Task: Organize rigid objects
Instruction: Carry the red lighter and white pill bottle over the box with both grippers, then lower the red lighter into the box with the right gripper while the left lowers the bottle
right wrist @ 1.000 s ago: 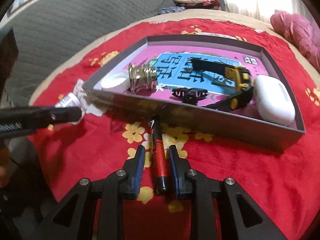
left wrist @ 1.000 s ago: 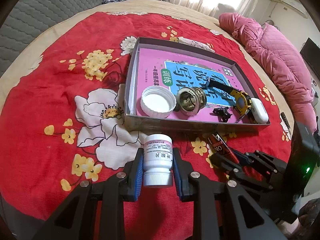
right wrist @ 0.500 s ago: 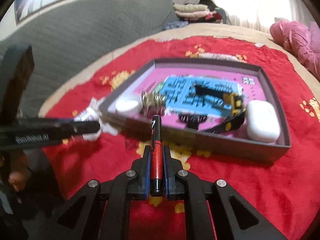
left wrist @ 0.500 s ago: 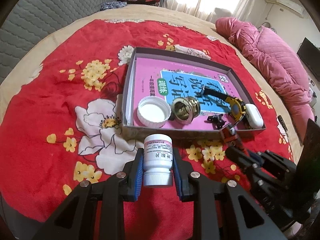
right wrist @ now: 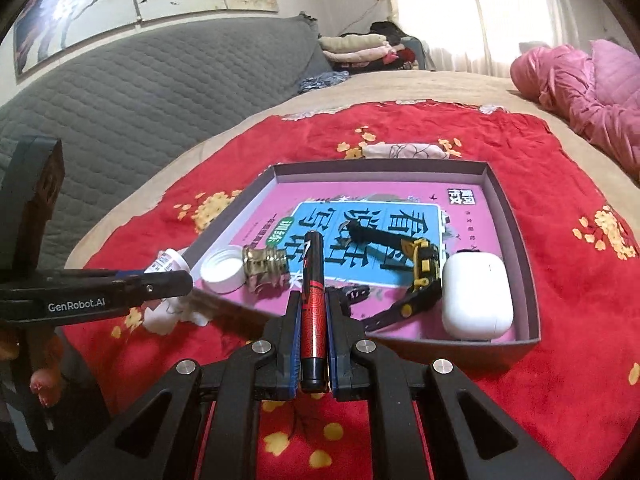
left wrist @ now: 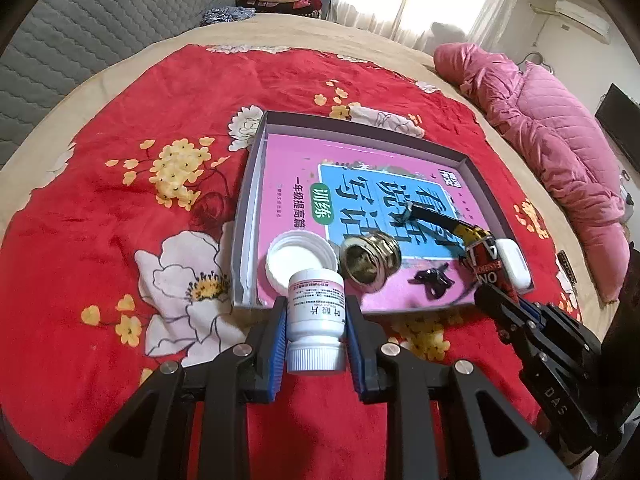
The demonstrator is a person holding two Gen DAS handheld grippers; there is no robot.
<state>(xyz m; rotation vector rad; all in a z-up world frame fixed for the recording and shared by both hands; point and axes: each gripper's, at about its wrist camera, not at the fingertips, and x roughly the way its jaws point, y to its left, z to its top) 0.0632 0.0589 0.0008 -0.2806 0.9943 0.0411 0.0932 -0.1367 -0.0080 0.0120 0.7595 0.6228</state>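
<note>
My left gripper is shut on a white pill bottle, held above the red cloth just before the near wall of the grey box. My right gripper is shut on a red and black marker, lifted over the box's near edge; it also shows in the left wrist view. Inside the box lie a pink book, a white cap, a brass fitting, a black clip, a black and yellow watch and a white earbud case.
A red flowered cloth covers the bed. A pink quilt lies at the right. A grey quilted headboard stands behind, with folded clothes at the far end.
Both grippers have risen. The right gripper closed on the marker, lifted it off the cloth and moved it toward the box. The left gripper kept the pill bottle and moved nearer the box.
</note>
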